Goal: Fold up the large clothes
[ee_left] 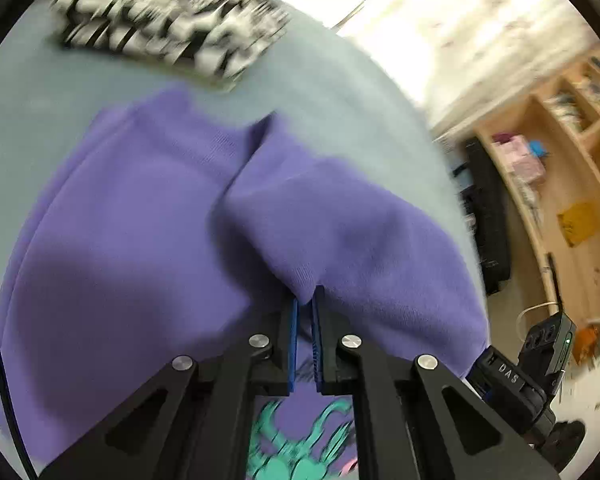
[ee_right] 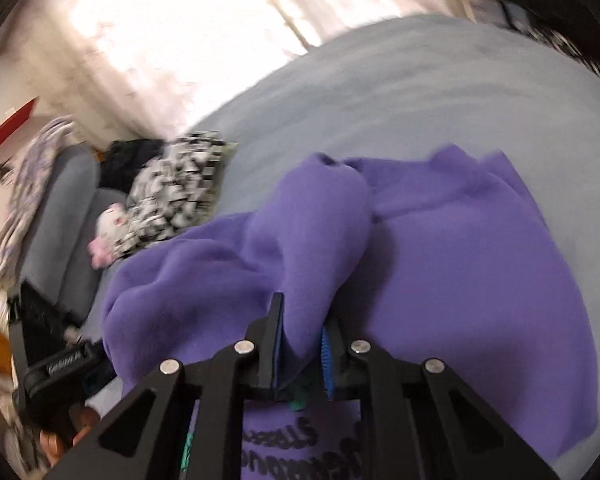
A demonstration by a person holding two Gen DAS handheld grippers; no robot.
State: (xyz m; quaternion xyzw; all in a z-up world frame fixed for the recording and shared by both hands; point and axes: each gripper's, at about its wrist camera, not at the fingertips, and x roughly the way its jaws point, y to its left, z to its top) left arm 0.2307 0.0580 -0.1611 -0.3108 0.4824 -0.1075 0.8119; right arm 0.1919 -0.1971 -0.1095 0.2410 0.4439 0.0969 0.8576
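Purple sweatshirt (ee_left: 140, 208) on pale blue bed (ee_left: 340, 92), wooden shelves (ee_left: 560, 160) beside

Pale blue bedspread (ee_left: 340, 92) filled most of left wrist view. Black-and-white patterned cloth (ee_left: 172, 20) lay on it at eleven o'clock, blurred. Wooden shelving (ee_left: 556, 184) stood at three o'clock, yellow sheet (ee_left: 578, 222) on its face, pink item (ee_left: 520, 156) inside. Right wrist view: grey cushion (ee_right: 60, 216) at nine o'clock, bright curtain (ee_right: 172, 32) at twelve.
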